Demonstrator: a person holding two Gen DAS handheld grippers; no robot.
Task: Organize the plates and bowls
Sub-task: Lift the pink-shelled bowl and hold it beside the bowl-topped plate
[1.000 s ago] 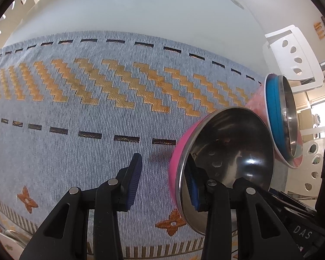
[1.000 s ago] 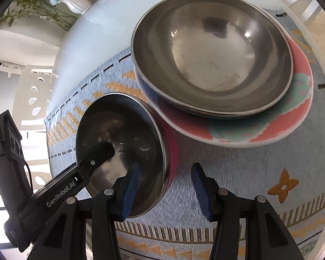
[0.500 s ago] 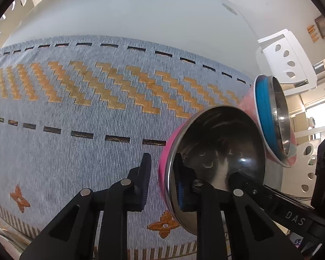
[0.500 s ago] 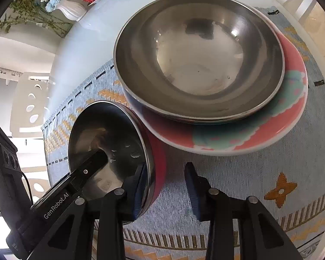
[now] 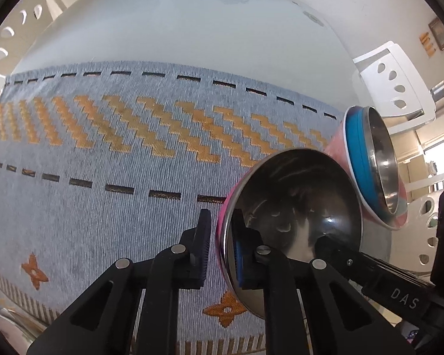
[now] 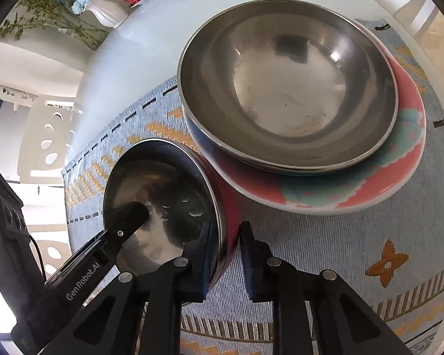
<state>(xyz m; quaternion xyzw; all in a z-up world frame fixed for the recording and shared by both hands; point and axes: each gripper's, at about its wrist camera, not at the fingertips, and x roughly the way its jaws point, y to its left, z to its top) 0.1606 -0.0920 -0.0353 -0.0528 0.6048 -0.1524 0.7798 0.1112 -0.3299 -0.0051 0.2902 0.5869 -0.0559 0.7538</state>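
A white table (image 5: 192,29) is seen, covered in part by a grey mat (image 5: 103,177) with orange zigzags. On the mat, at one o'clock in the right wrist view, a patterned plate (image 6: 399,177) lies with a wide steel bowl (image 6: 287,88) nested on it. A small bowl (image 6: 162,201), steel inside and pink outside, is set just beside that plate at its seven o'clock, and whether the two touch cannot be told. The small bowl is round, so no long axis is offered; what matters is that it is gripped by its rim from two opposite sides. The left gripper (image 5: 220,251) is closed on the rim at the bowl's eight o'clock in its own view, one pad inside the steel and one against the pink wall. The right gripper (image 6: 226,254) is clamped on the rim at the bowl's five o'clock in its view, again with one pad inside and one outside. Neither hand is nearer, since the bowl lies between them. From the grippers the stack lies at one o'clock, so the next move is judged to be a joint lift and a carry toward the wide bowl. Slipping on the smooth steel is judged the main risk, should the two hands not rise together.
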